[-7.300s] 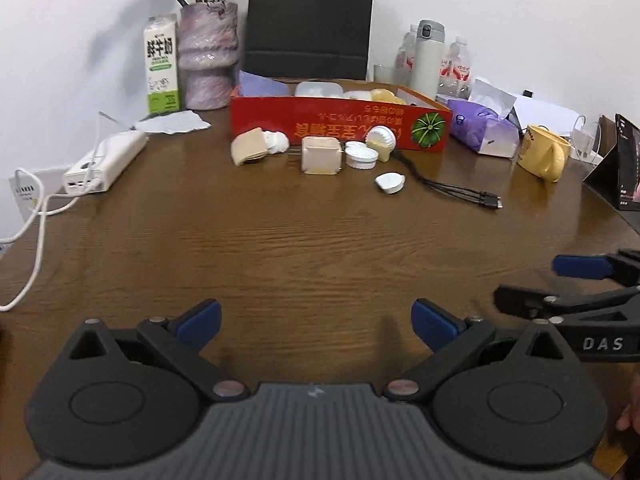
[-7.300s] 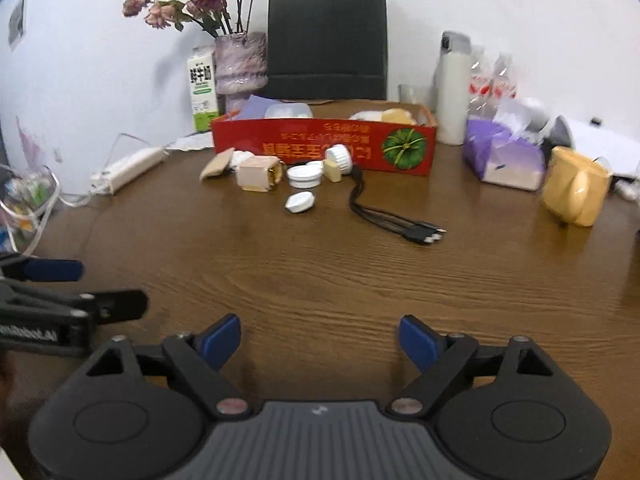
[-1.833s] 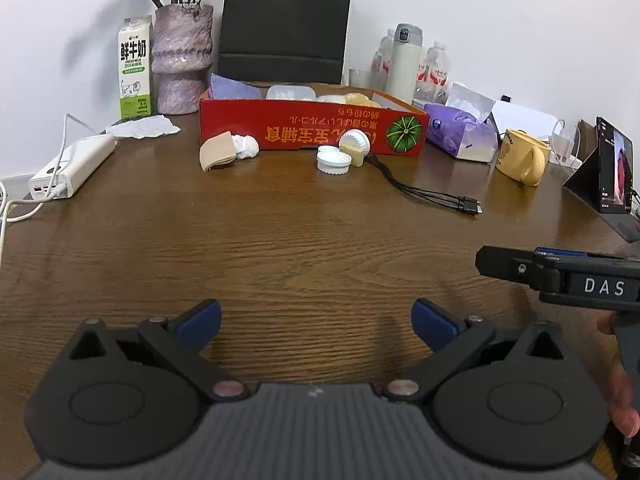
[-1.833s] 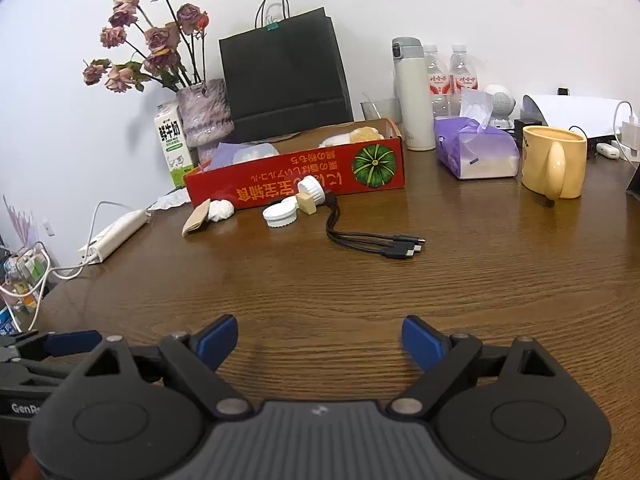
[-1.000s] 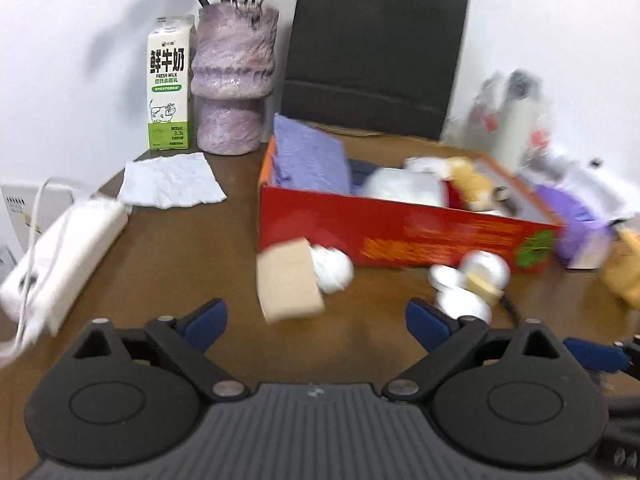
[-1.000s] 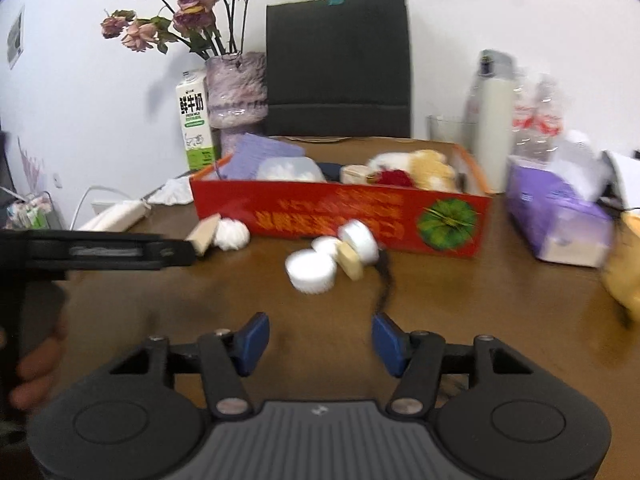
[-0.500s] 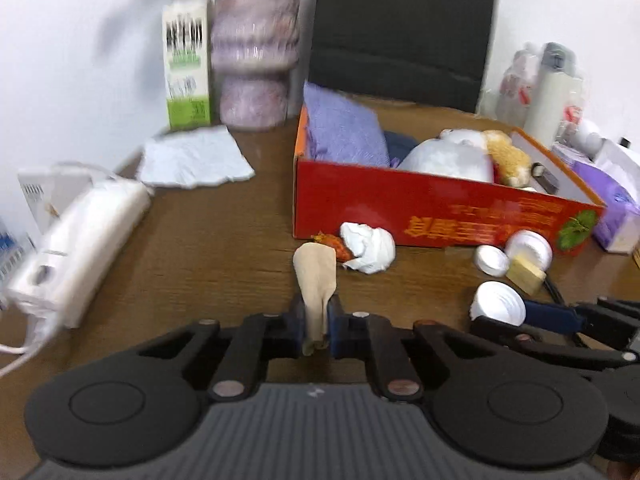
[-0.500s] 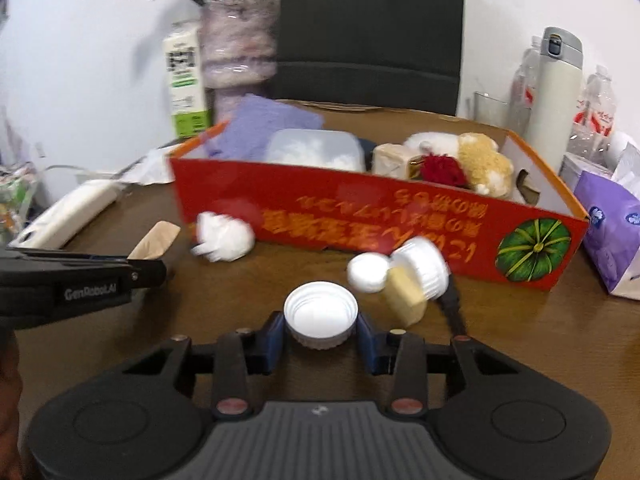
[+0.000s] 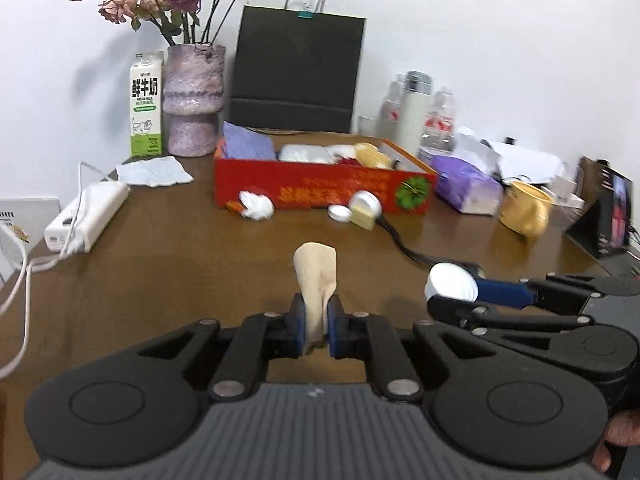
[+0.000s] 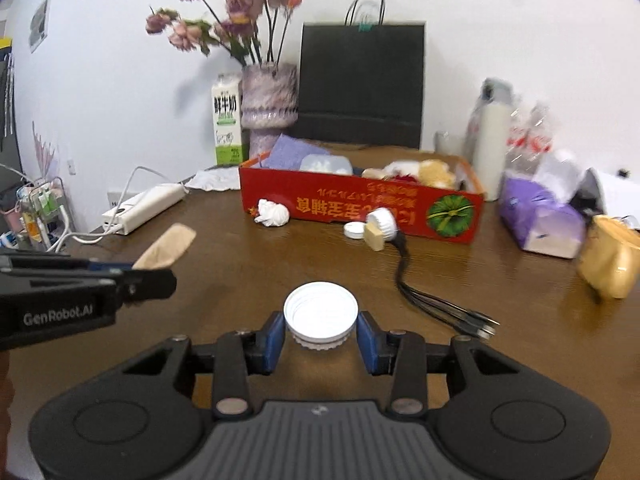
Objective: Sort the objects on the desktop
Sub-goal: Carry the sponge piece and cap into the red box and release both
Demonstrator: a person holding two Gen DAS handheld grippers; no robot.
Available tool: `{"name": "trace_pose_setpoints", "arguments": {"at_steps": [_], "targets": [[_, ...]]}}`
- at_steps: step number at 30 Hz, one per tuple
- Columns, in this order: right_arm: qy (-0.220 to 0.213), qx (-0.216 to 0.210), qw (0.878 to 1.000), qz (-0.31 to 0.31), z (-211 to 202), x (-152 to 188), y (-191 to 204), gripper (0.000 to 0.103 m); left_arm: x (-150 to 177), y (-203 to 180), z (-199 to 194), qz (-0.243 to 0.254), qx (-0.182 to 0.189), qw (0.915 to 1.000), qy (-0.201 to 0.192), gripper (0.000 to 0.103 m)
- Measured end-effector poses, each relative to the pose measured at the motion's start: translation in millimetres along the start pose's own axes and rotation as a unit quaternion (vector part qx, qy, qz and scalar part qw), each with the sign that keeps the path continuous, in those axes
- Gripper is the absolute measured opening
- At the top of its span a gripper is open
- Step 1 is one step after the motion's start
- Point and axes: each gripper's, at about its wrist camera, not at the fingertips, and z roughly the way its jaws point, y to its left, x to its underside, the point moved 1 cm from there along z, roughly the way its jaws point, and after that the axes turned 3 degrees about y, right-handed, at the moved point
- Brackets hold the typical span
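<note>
My left gripper (image 9: 316, 322) is clamped on a tan pad (image 9: 316, 276), and my right gripper (image 10: 321, 338) is clamped across a white lid (image 10: 321, 314); both are off the table (image 9: 168, 264), well short of the red box (image 9: 320, 190). To do this carry well, I judge I should keep both grips firm and level and clear the box's near wall before letting go. The pad's long axis runs forward and up from my jaws, and the lid's open side faces up.
</note>
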Motion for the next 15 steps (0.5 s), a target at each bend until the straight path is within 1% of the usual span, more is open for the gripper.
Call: {"name": "trace_pose_setpoints", "arguments": {"at_steps": [1,3,6,9,13,15], "targets": [[-0.008,0.004,1.000,-0.003,-9.3,7.3,0.1,0.038,5.3,-1.5,-5.0,0.000,0.001,1.0000,-0.001,0.011],[-0.013,0.013,1.000,-0.003,-25.3,21.1,-1.3,0.038,18.9,-6.1,-19.6,-0.003,0.017,0.9998,-0.002,0.011],[-0.006,0.017,1.000,0.019,-46.7,38.0,-6.7,0.038,36.7,-16.2,-40.0,0.004,0.034,0.9994,0.001,0.011],[-0.004,0.023,0.999,0.026,-64.4,51.3,-5.8,0.038,50.9,-30.4,-55.3,0.017,0.039,0.9991,0.003,0.011],[-0.013,0.013,1.000,0.015,-79.7,60.7,2.5,0.038,54.5,-41.8,-67.4,0.039,0.024,0.9987,-0.023,0.011],[-0.015,0.009,1.000,0.010,-82.0,61.0,7.7,0.038,52.9,-42.8,-67.9,0.042,0.025,0.9984,-0.027,0.011]]}}
